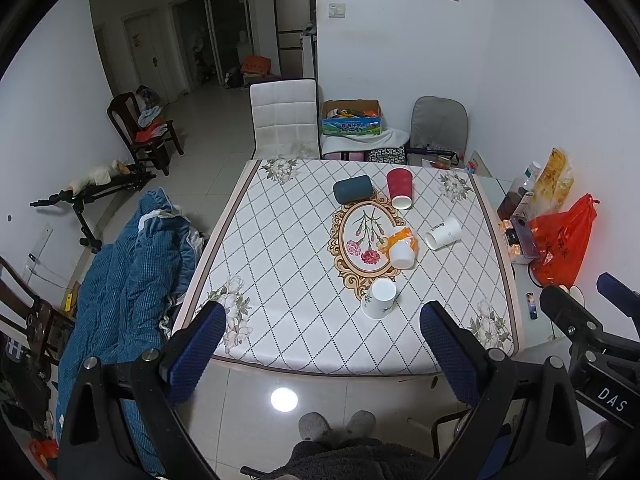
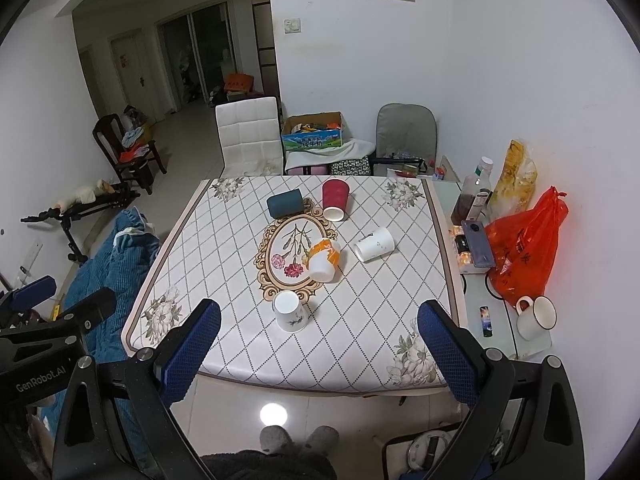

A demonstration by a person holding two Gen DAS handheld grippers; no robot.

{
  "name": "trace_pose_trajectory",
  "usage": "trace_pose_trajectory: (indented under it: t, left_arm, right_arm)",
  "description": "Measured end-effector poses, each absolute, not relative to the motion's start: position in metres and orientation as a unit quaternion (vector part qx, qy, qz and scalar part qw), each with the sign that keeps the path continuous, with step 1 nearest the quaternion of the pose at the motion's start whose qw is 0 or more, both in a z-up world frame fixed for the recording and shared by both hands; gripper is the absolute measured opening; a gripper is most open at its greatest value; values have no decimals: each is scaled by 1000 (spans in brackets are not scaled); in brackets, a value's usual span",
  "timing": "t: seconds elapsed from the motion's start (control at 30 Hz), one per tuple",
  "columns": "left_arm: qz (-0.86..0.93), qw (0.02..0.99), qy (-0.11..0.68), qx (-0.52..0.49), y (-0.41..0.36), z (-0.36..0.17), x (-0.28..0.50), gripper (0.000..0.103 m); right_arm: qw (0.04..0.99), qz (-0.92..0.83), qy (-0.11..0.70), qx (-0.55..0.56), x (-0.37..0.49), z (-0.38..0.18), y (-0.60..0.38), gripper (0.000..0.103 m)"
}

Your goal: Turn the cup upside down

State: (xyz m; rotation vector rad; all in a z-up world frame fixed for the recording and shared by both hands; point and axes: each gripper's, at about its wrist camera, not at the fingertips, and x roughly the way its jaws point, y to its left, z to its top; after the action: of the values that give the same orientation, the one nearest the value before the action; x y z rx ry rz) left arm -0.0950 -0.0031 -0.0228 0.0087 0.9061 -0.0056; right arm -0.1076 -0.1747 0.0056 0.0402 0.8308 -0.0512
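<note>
Both grippers, left [image 1: 323, 336] and right [image 2: 319, 332], hang spread wide and empty above the table's [image 1: 280, 264] near edge. Five cups lie scattered on its cloth: a white cup [image 1: 379, 298] nearest, an orange one [image 1: 402, 248], another white [image 1: 443, 233], a red [image 1: 400, 189] and a blue [image 1: 353, 189].
</note>
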Motion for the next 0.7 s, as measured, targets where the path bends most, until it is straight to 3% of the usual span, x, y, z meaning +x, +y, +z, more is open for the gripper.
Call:
trace_pose_trajectory:
  t: [0.7]
  left_arm:
    - [-12,894,448,5,-13,-30,-97,99]
  right_arm:
    - [912,-29,408,24,-112,-3,-176,101]
